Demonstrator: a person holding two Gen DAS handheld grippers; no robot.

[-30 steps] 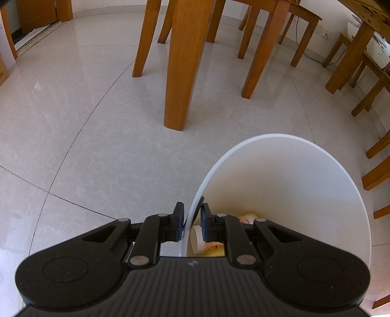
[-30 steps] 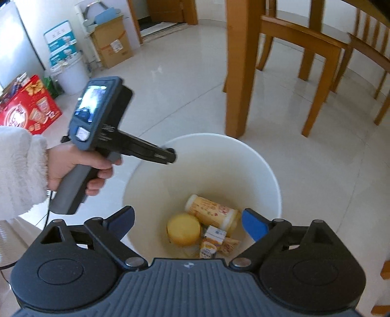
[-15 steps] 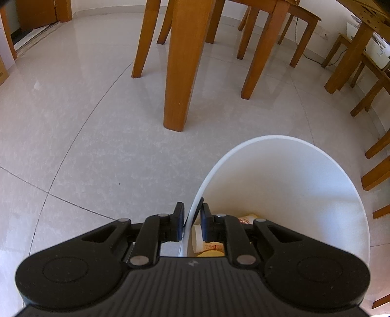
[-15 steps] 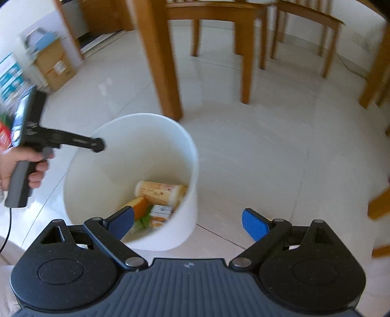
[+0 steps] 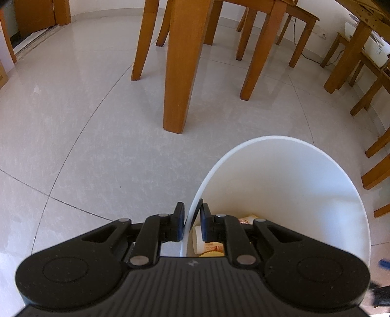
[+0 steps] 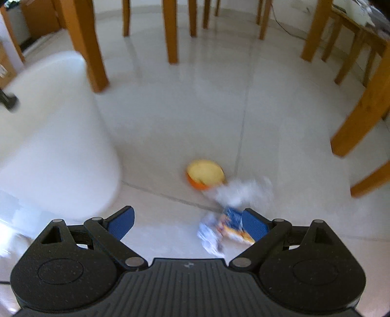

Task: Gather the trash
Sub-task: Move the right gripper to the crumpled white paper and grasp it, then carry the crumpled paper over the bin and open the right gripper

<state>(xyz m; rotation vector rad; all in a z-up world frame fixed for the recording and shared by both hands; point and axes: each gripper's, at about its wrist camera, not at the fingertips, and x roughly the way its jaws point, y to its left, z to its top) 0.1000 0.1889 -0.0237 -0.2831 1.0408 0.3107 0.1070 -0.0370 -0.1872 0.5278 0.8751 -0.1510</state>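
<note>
My left gripper (image 5: 191, 220) is shut on the near rim of the white bin (image 5: 304, 185), one finger outside the wall and one inside. A paper cup (image 5: 198, 240) and other trash lie at the bin's bottom. In the blurred right wrist view the bin (image 6: 56, 146) stands at the left. My right gripper (image 6: 189, 223) is open and low over the floor, with nothing between its blue pads. On the tiles ahead lie an orange peel half (image 6: 204, 174), a crumpled white tissue (image 6: 243, 191) and a blue-and-orange wrapper (image 6: 226, 230) close to the right finger.
Wooden table legs (image 5: 179, 65) and chair legs (image 6: 360, 114) stand around on the glossy tiled floor (image 5: 85, 146). More chairs (image 5: 375, 151) line the right side. A doorway (image 5: 31, 22) is at the far left.
My right gripper swung away from above the bin, to the right and down toward the floor, bringing the peel, tissue and wrapper into view. The left gripper and bin stayed put.
</note>
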